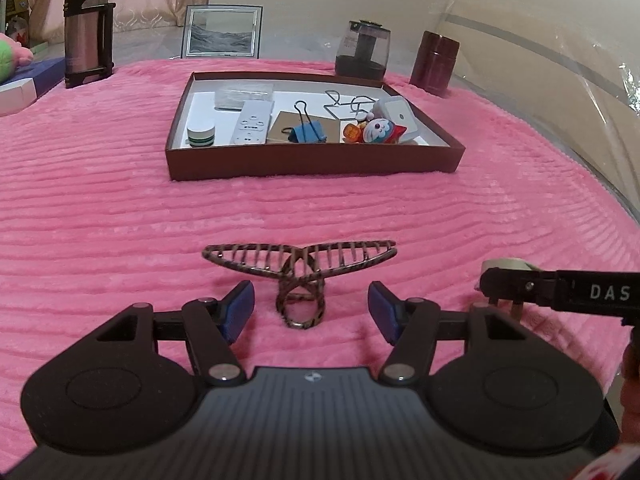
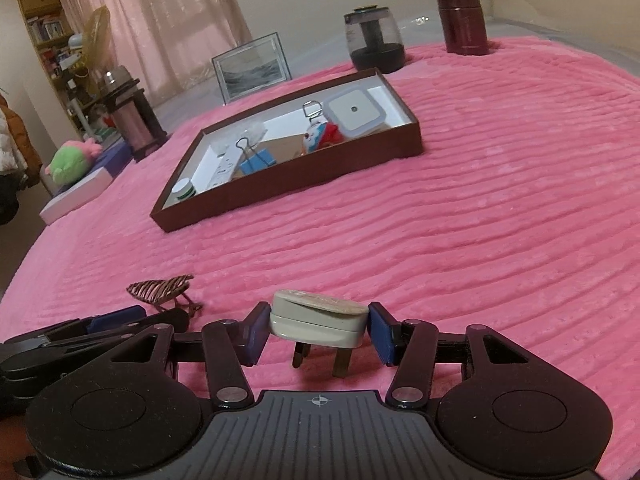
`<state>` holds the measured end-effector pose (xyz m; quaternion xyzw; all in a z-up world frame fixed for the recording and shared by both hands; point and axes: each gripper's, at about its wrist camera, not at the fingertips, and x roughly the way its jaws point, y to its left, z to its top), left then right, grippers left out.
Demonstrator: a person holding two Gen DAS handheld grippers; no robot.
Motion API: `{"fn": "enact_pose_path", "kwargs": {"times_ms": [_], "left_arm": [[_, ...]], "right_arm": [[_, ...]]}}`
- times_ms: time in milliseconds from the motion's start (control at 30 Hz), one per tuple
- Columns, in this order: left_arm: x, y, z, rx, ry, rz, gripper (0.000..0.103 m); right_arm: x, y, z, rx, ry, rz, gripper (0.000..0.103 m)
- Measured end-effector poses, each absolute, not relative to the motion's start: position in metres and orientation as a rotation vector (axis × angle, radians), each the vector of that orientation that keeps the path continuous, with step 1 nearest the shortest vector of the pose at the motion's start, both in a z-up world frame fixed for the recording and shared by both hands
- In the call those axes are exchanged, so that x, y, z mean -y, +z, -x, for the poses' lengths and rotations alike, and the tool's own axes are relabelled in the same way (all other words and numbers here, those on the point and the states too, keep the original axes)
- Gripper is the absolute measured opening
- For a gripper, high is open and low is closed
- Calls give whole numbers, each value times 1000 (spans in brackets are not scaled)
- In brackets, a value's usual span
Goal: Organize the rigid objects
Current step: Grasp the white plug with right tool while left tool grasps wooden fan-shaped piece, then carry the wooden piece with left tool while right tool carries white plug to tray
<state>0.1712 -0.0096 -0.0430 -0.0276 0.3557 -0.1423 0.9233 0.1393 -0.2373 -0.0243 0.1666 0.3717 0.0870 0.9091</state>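
Left fingers (image 1: 311,307) open astride clip (image 1: 300,266), long axis 3-to-9 o'clock; right fingers (image 2: 319,330) clamped on plug (image 2: 318,318); tray (image 1: 312,162) at 12 o'clock.

Each claw (image 1: 311,307) is black with blue pads (image 1: 242,304), silver pivot screws and a ribbed grey body.

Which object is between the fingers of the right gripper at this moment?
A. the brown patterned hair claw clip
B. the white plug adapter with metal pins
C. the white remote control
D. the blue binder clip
B: in the right wrist view, the right gripper has its blue pads against both sides of the white plug adapter with metal pins, lifted above the pink ribbed blanket.
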Motion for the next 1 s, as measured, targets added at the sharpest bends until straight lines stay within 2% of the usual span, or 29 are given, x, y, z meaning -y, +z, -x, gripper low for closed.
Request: {"fn": "enact_pose_path", "kwargs": {"times_ms": [267, 333, 467, 633, 1000], "left_arm": [[15, -50, -177, -725, -252, 64, 47], [14, -49, -178, -718, -243, 75, 41], [12, -49, -179, -712, -233, 87, 38], [11, -50, -183, -718, -227, 99, 23], [8, -45, -186, -729, -239, 112, 22]], "right_arm": [[244, -26, -142, -765, 173, -353, 49], [245, -27, -142, -765, 171, -354, 49], [246, -29, -143, -768, 173, -356, 49], [244, -30, -143, -771, 179, -357, 49], [239, -29, -144, -768, 188, -344, 49]]}}
